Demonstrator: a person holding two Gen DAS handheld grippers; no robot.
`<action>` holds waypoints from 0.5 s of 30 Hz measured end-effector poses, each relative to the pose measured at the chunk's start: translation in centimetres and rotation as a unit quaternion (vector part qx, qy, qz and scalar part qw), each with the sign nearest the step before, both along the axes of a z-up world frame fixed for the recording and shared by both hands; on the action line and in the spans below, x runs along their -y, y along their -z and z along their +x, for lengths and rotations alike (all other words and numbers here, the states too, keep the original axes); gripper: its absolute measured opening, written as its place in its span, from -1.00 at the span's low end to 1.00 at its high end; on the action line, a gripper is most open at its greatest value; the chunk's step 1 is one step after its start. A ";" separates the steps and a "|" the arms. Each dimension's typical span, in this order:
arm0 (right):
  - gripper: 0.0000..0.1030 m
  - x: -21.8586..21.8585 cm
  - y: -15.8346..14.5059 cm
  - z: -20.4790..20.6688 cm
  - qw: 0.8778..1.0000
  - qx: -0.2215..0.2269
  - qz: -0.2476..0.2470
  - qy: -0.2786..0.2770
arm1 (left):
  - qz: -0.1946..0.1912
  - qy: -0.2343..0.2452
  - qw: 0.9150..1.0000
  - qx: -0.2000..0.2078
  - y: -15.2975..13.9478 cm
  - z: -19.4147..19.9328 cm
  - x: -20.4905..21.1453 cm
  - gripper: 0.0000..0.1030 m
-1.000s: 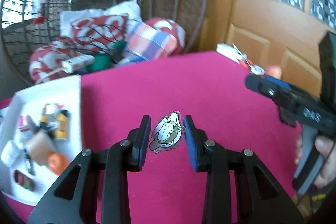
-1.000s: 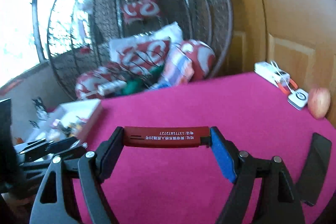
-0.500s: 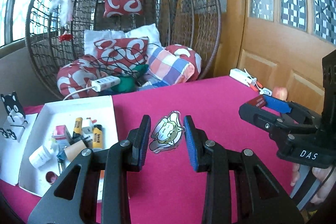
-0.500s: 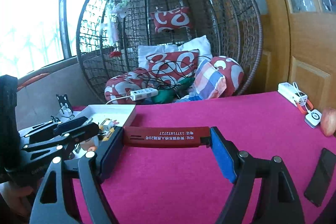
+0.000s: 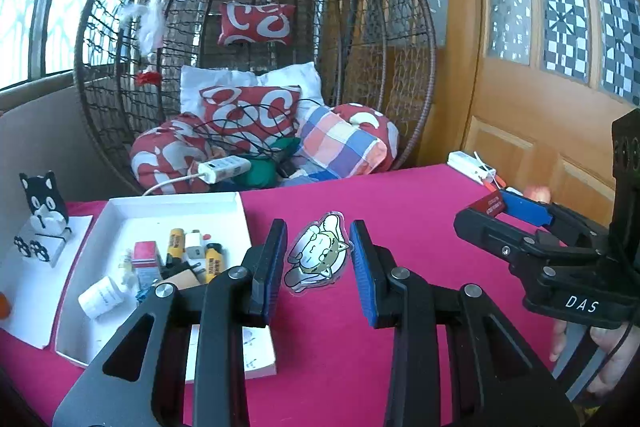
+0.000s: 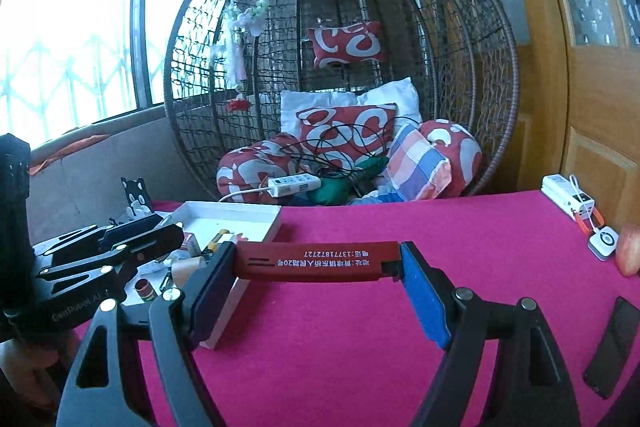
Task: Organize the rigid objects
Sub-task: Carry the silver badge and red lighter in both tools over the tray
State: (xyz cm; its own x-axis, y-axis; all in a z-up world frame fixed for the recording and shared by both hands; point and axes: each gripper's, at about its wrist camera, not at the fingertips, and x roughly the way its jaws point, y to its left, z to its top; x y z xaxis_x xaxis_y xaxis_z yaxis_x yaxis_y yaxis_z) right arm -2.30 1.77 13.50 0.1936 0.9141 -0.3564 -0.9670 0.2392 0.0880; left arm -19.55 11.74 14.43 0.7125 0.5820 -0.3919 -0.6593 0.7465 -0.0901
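Note:
My left gripper [image 5: 318, 261] is shut on a flat clear cartoon-cat charm [image 5: 316, 257] and holds it above the magenta table [image 5: 400, 211]. My right gripper [image 6: 316, 281] is shut on a long red lighter [image 6: 316, 261] with white print, held crosswise by its ends. In the left wrist view the right gripper [image 5: 520, 223] is at the right with the lighter's end [image 5: 488, 205] showing. The white tray [image 5: 120, 211] with several small items lies at the left; it also shows in the right wrist view [image 6: 240, 215].
A black cat phone stand [image 5: 42, 211] sits on white paper left of the tray. A white power bank [image 6: 568, 197], a small white device [image 6: 604, 241], an apple [image 6: 628, 251] and a black phone [image 6: 612, 347] lie at the table's right. A wicker hanging chair [image 6: 340, 67] stands behind.
Both grippers have lifted and tilted up, so the views show more of the room and the tray. Each still holds its object.

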 end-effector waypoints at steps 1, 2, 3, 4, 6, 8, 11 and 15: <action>0.57 -0.2 0.0 -0.2 1.000 0.001 -0.002 -0.004 | 0.000 -0.002 1.000 0.002 0.0 -0.3 -0.1 -0.39; 0.57 -0.4 0.0 -0.5 1.000 0.004 -0.006 -0.007 | 0.000 -0.004 1.000 0.004 -0.1 -0.5 -0.2 -0.39; 0.57 -0.6 0.1 -0.6 1.000 0.006 -0.008 -0.009 | -0.001 -0.006 1.000 0.007 -0.1 -0.9 -0.3 -0.39; 0.57 -0.7 0.2 -0.7 1.000 0.006 -0.010 -0.011 | -0.001 -0.008 1.000 0.009 -0.1 -1.1 -0.4 -0.39; 0.57 -1.0 0.4 -0.9 1.000 0.005 -0.013 -0.014 | -0.001 -0.010 1.000 0.010 -0.2 -1.5 -0.6 -0.39; 0.57 -1.2 0.5 -1.2 1.000 0.003 -0.015 -0.016 | -0.001 -0.013 1.000 0.010 -0.2 -1.8 -0.8 -0.39; 0.57 -1.5 0.6 -1.5 1.000 0.004 -0.018 -0.021 | -0.004 -0.019 1.000 0.012 -0.2 -2.4 -1.0 -0.39; 0.57 -1.8 0.4 -2.0 0.999 0.009 -0.020 -0.028 | -0.005 -0.027 0.999 0.016 -0.3 -3.0 -1.5 -0.39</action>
